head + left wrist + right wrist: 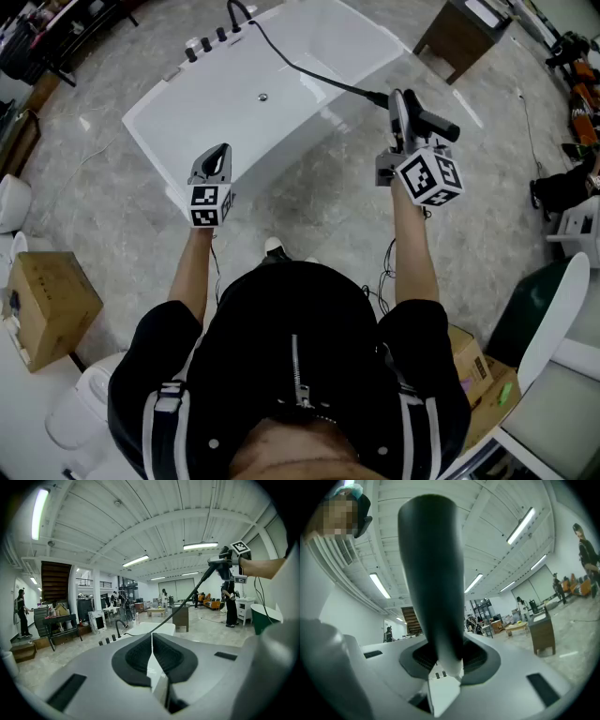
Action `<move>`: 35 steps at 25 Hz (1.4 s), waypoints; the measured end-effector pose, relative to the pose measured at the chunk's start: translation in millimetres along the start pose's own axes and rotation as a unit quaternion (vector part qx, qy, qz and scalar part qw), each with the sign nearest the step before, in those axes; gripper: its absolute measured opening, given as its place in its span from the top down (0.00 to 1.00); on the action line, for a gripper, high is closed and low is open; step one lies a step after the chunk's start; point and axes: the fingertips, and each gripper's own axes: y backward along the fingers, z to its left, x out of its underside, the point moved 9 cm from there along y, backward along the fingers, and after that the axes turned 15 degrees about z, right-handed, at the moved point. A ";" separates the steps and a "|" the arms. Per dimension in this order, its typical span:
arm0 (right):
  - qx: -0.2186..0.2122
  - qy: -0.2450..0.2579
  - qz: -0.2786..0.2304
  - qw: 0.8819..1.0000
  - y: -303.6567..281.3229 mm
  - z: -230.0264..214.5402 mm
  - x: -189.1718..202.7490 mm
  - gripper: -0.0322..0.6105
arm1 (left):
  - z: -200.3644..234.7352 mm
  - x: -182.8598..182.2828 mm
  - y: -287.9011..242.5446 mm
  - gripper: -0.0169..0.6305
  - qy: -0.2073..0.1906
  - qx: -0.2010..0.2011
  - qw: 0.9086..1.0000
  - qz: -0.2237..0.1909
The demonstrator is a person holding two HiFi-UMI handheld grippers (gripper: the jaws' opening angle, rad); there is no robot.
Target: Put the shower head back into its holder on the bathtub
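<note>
The white bathtub (281,84) stands ahead of me on the marble floor, with black taps and a curved spout (217,36) on its far left rim. A black hose (314,75) runs from there to the black shower head (427,120). My right gripper (401,108) is shut on the shower head above the tub's right side. In the right gripper view its dark handle (431,573) fills the space between the jaws of the right gripper (445,656). My left gripper (217,155) hovers at the tub's near edge, shut and empty. The left gripper (151,637) looks over the tub (150,629) towards the taps (108,639).
A wooden cabinet (464,33) stands beyond the tub's right end. Cardboard boxes (52,305) and a white toilet (11,202) are at my left. More boxes (478,375) and a green-and-white fixture (539,309) lie at my right. People stand far off in the hall (229,606).
</note>
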 end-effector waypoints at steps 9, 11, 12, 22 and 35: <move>-0.011 -0.003 0.004 1.000 -4.1 2.0 7.3 0.75 | 0.8 2.2 -0.4 0.93 0.002 -0.004 1.000 0.010; -0.013 -0.002 0.007 1.000 -6.9 2.0 8.4 0.75 | 2.7 0.0 -2.4 0.93 -0.002 -0.006 1.000 0.006; -0.014 -0.001 0.008 1.000 -8.5 2.3 9.3 0.75 | 3.8 -1.3 -3.3 0.93 -0.005 -0.007 1.000 0.004; -0.022 -0.002 0.023 0.999 -23.2 3.2 13.2 0.75 | 7.0 -12.4 -13.2 0.51 0.008 0.018 1.000 -0.023; -0.010 -0.013 0.004 1.000 -43.6 1.7 -0.7 0.75 | 36.3 -3.2 -34.8 0.46 -0.002 0.040 0.999 -0.008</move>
